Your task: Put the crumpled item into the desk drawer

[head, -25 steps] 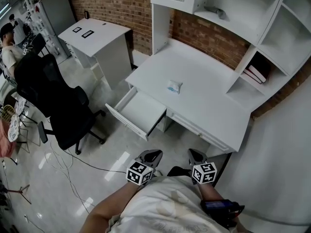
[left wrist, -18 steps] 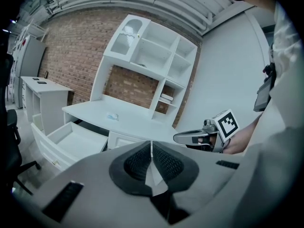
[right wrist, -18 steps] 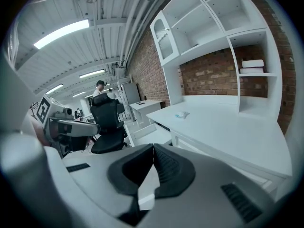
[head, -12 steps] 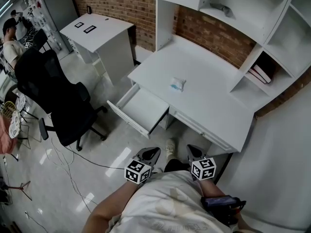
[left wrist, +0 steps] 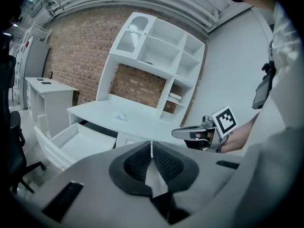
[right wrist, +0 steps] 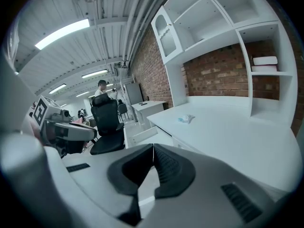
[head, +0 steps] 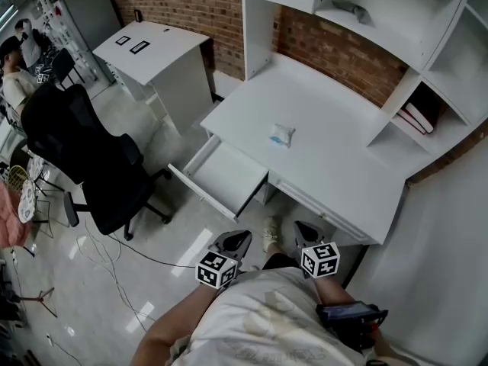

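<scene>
A small crumpled white and pale-blue item (head: pixel 280 134) (left wrist: pixel 120 117) (right wrist: pixel 185 119) lies on the white desk (head: pixel 335 162), a little behind the open drawer (head: pixel 226 178) (left wrist: pixel 76 139), which is pulled out at the desk's left end. Both grippers are held close to the person's body, well short of the desk. My left gripper (head: pixel 235 242) (left wrist: pixel 151 148) is shut with nothing between its jaws. My right gripper (head: pixel 307 235) (right wrist: pixel 153 151) is shut too, and holds nothing.
A black office chair (head: pixel 91 170) stands on the floor left of the drawer. A second white desk (head: pixel 152 52) is at the back left. Shelves (head: pixel 404 44) with books (head: pixel 418 117) rise over the desk at the right. Cables (head: pixel 114 265) run across the floor.
Both grippers and the person have come a little nearer to the desk; the desk and drawer sit slightly lower in the head view. Jaws stay shut.
</scene>
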`<state>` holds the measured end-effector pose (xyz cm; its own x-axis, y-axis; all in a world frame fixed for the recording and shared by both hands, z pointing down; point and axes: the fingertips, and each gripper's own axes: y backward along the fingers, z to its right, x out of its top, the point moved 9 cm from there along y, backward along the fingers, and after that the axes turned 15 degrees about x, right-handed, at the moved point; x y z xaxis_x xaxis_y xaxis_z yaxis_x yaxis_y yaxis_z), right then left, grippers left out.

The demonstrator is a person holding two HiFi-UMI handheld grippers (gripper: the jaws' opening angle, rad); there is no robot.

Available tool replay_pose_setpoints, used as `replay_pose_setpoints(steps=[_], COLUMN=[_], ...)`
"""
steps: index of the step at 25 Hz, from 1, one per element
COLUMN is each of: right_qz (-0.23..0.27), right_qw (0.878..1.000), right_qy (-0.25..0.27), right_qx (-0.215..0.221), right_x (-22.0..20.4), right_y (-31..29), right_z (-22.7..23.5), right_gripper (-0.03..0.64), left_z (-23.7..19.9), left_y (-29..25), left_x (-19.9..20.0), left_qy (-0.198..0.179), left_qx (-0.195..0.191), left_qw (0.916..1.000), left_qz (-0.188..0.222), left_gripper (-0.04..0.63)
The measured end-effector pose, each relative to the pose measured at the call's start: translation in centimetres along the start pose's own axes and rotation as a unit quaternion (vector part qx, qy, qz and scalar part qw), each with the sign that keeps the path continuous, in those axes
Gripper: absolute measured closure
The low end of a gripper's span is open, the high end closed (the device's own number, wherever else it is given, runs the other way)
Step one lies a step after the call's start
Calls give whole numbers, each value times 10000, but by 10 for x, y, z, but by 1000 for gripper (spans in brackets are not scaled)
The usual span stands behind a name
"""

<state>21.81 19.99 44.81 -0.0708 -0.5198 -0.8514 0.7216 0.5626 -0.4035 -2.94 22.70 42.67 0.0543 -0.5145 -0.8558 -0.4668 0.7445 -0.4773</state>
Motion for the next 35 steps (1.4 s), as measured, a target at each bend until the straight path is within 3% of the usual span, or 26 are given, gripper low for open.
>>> replay_pose_setpoints(steps=[25, 35], right_qz=[5, -114], right_qw=[9997, 9996], right_qy=[-238, -207], right_qx=[-78, 137], right_x=[55, 87], right_y=[-73, -110], right_z=[96, 122], right_gripper=[594, 594], left_z=[-42, -66], left_y=[-109, -135], left_x=[61, 85], left_qy=[-129, -39], left_qx=[-285, -111], left_qw=[9991, 9995], left_qz=[-289, -303], left_gripper=[566, 566])
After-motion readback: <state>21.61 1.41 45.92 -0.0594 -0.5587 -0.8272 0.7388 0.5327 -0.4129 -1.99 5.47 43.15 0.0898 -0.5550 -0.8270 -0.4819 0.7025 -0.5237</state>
